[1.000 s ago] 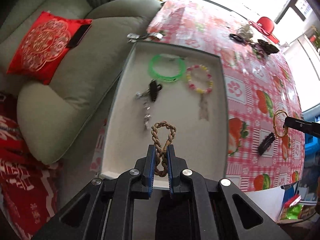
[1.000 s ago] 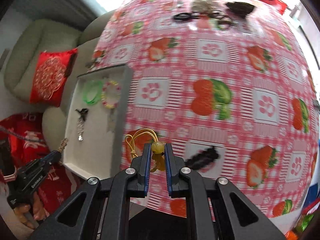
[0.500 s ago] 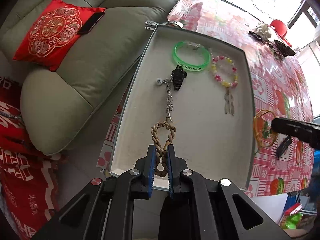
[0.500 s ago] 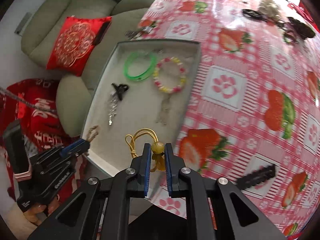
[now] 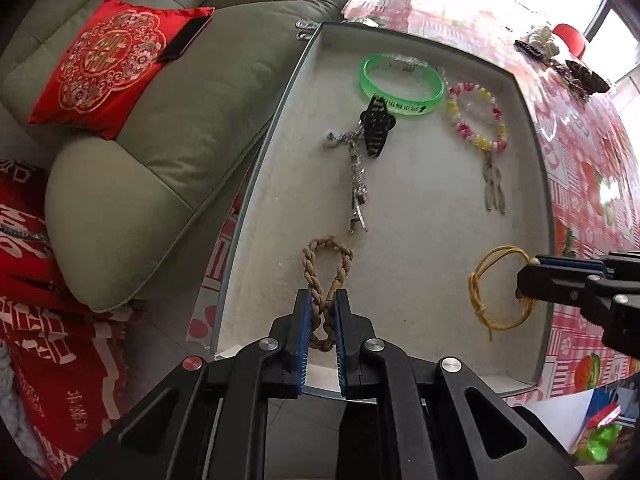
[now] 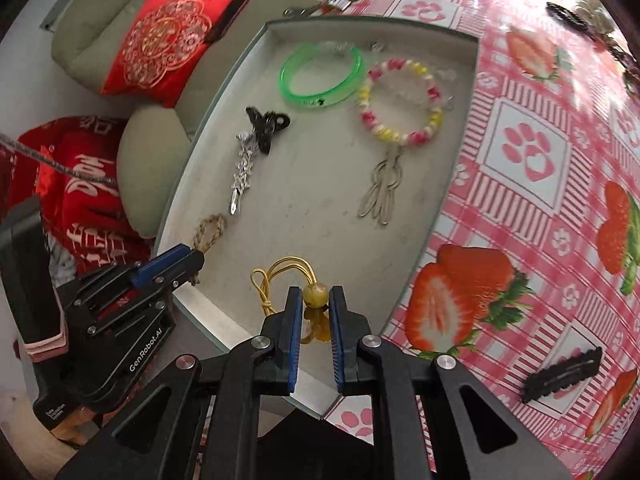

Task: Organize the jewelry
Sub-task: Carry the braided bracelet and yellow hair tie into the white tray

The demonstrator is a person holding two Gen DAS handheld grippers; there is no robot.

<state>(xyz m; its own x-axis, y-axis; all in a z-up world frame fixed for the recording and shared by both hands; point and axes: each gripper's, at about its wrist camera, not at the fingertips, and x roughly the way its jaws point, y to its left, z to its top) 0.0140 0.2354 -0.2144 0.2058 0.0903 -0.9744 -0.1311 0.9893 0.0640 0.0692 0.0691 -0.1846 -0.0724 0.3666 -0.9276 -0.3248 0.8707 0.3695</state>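
While braided rope bracelet (image 5: 326, 280) hangs gripped, felt-lined tray (image 5: 424, 240)

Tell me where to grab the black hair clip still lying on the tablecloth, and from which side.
Grip the black hair clip across its narrow width near the middle, coming straight down from above. It lies flat and slanted on the tablecloth with bare cloth on both long sides, so the fingers should turn to straddle that slant. The right gripper is nearest but holds the yellow cord bracelet.

- Showing pink-and-white checks with red strawberries and paw prints on the tablecloth (image 6: 532, 152).
- Glowing translucent green: bangle (image 5: 402, 84).
- Alternating pink, yellow and white: beaded bracelet (image 6: 400, 102).
- Displaying gold embroidery on red: cushion (image 5: 112, 60).
- Looking tan: braided cord (image 5: 326, 276).
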